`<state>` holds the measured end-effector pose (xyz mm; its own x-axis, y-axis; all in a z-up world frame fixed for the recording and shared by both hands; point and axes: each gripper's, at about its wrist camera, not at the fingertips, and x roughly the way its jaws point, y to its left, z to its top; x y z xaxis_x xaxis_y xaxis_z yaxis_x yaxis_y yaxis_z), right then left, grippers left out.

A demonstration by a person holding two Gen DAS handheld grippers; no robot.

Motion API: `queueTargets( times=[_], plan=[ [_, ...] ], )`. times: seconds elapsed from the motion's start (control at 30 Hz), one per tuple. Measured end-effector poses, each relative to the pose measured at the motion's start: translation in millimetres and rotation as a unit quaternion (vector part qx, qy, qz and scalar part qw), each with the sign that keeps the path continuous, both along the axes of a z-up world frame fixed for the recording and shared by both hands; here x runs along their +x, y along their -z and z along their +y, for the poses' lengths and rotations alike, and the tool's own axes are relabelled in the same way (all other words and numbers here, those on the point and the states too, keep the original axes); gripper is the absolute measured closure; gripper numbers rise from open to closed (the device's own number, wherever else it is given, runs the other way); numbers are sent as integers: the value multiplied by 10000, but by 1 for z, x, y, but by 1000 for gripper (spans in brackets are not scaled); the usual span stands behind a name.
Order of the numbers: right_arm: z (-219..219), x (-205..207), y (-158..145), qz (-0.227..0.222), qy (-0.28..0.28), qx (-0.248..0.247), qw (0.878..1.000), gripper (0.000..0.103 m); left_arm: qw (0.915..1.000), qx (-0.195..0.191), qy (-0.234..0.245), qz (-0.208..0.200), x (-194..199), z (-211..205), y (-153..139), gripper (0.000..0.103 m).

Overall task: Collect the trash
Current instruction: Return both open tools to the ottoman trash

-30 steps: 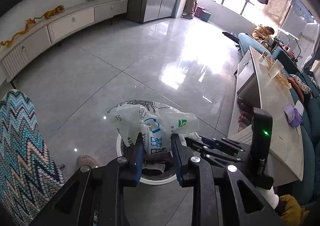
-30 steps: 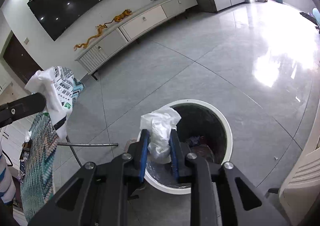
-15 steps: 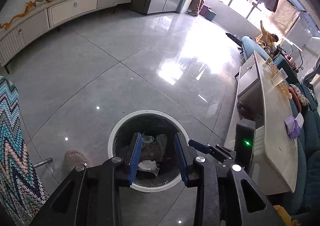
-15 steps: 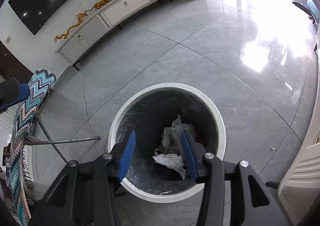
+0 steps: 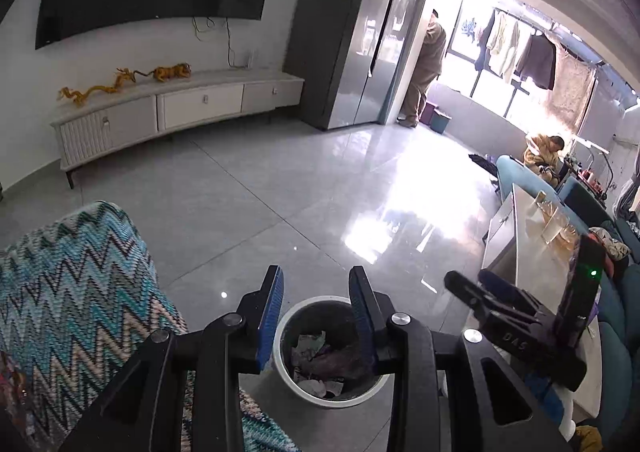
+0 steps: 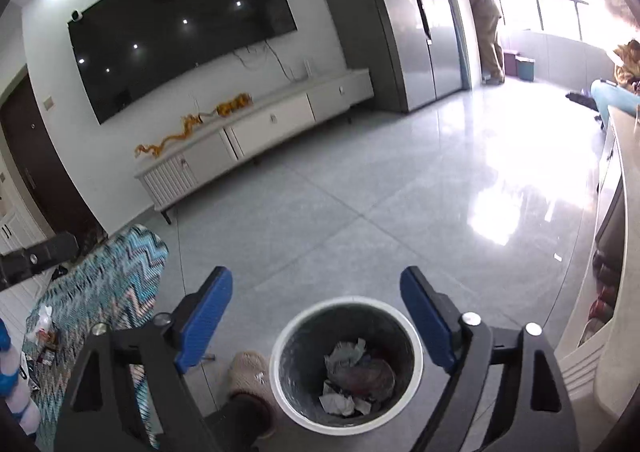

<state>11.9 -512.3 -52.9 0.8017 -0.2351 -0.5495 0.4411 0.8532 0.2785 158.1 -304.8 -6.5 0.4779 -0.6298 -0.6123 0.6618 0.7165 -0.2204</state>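
Two tools hang over the bin right now, and both are empty-handed. Left tool [image 5: 316, 316] shows its blue-padded fingers [image 5: 270, 316] standing a narrow gap apart with nothing between them; its jaws opened a little within the last second and have held since. Right tool [image 6: 316, 318] is spread wide, its jaws having just been opening, and nothing sits between its blue pads [image 6: 208, 314] either.

Straight below, at six o'clock in both views, stands the round white-rimmed waste bin with its dark liner [image 5: 316, 398]. Inside lies the crumpled white paper and plastic trash [image 6: 344, 356], heaped with some darker, reddish scraps at the bottom of the bin. In the left wrist view the right tool also pokes in at four o'clock, black with a green light.

Grey glossy tiled floor [image 6: 360, 192] runs out toward twelve o'clock, glare blazing at two o'clock. Blue zigzag knitted cover [image 5: 76, 292] drapes a seat at eight o'clock. A fuzzy beige slipper [image 6: 248, 370] sits just beside the bin at seven o'clock in the right wrist view. At eleven o'clock, a long white low cabinet [image 5: 180, 108] sits under a big black wall screen [image 6: 180, 24]. At one o'clock, a tall grey fridge [image 5: 352, 44].
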Motion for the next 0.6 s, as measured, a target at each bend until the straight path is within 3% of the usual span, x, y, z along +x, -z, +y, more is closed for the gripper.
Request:
queueTargets(
  times=[0.1,0.13,0.17,0.3,0.43,0.6],
  plan=[
    [24,-11,-50,-499,-51,-190,9986,7,9990,-236,-302,-214,-13,38,-26,57],
    [32,-14,-63,-634,-87,-255,9976,7,9981,-276,-437,-323,-17,52,-34,38],
    [43,-18,-79,-778,-116,-353,9963,6,9967,-304,-592,-456,-21,67,-41,31],
    [86,-29,-127,-1298,-315,-627,9891,0,9889,-342,-1072,-967,-36,125,-68,29],
    [130,-37,-163,-1866,-677,-680,9777,0,9811,-487,-1468,-1162,-47,186,-91,29],
    [181,-36,-186,-2183,-1191,-852,9648,0,9678,-598,-1992,-1416,-68,266,-111,29]
  ],
)
